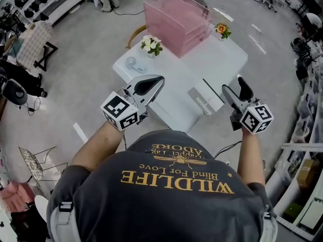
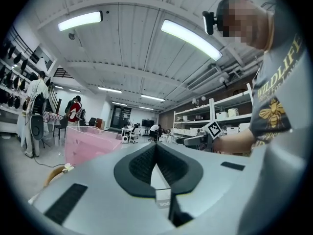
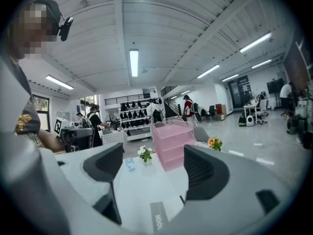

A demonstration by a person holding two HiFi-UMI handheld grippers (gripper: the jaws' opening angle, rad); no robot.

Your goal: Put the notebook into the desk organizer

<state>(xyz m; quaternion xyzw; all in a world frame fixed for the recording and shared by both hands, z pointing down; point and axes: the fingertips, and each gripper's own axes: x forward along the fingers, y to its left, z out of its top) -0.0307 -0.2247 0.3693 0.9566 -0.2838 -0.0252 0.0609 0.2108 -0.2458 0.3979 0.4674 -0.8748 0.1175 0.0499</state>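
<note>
The notebook [image 1: 204, 102] lies flat by the near edge of the table [image 1: 222, 59], at 6 o'clock from the pink organizer [image 1: 176, 21]. The right tool [image 1: 236, 91] hovers at its 3 o'clock, jaws wide. The left tool [image 1: 158, 79], at 9 o'clock, is closed on nothing.

The flat cover offers little edge (white on white), so the jaws may skid and nudge it off the table. White flowers [image 1: 151, 45] and an orange flower [image 1: 222, 30] flank the organizer, and nothing stands between it and the notebook.
</note>
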